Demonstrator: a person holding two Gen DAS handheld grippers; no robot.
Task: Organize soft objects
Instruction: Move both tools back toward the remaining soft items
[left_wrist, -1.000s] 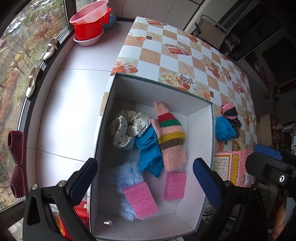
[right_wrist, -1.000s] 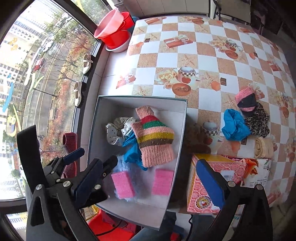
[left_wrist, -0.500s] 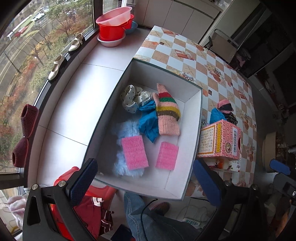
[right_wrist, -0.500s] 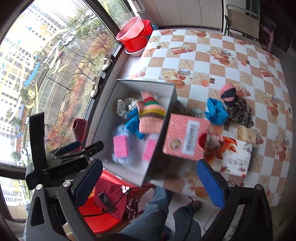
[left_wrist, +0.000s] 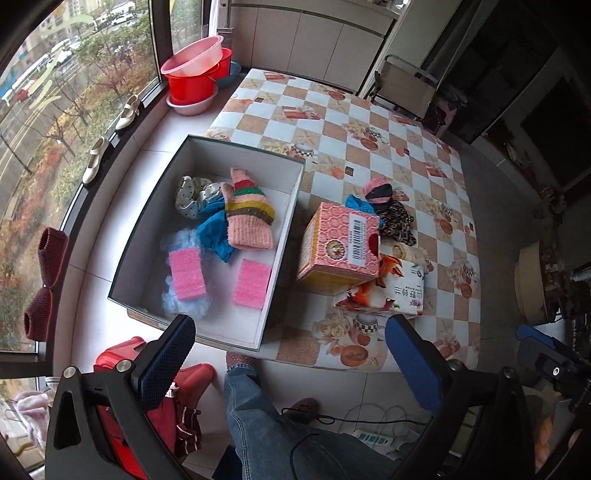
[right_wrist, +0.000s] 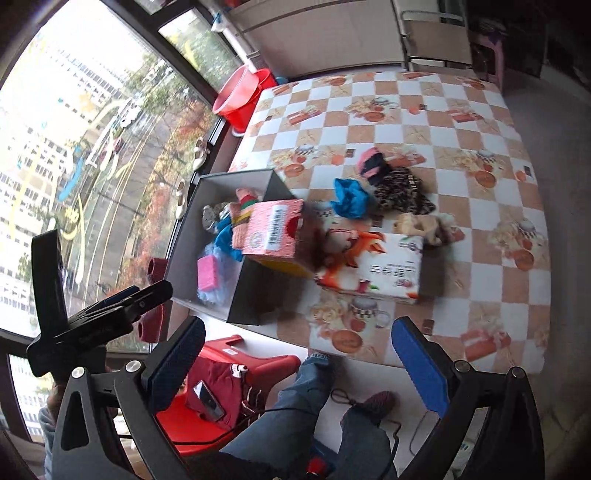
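Two handheld grippers look down on a table (left_wrist: 369, 155) covered in a checked oilcloth of white and tan squares. The left gripper (left_wrist: 291, 354) is spread wide with nothing between its blue-padded fingers (left_wrist: 170, 354), and the right gripper (right_wrist: 299, 350) is likewise wide apart and empty; both hang above the near edge of the table, over the person's jeans-clad legs (left_wrist: 288, 417). At the table's left end sits an open white box (left_wrist: 284, 229) holding soft things: a striped knitted mitten (left_wrist: 247, 218) in pink, red, green and yellow, a polka-dot scrunchie (left_wrist: 192, 195) beside it, a crumpled blue cloth (left_wrist: 214, 232) partly under the mitten, a pale blue fluffy item (left_wrist: 184, 302), and two pink sponges (left_wrist: 186, 269), one lying on the fluff and the other flat on the box floor. Just right of the box stands a pink patterned carton (left_wrist: 340, 243) with a barcode, leaning against a white tissue box (left_wrist: 388, 291) printed with orange. Behind them on the oilcloth lies a small heap of soft items still outside the box (another blue cloth (right_wrist: 351, 197), a pink and black piece (right_wrist: 373, 166), a leopard-print fabric (right_wrist: 402, 195) and a beige roll (right_wrist: 421, 225)). Stacked red and pink basins (left_wrist: 195, 77) stand on the windowsill, and a red stool (right_wrist: 236, 380) sits below the table.
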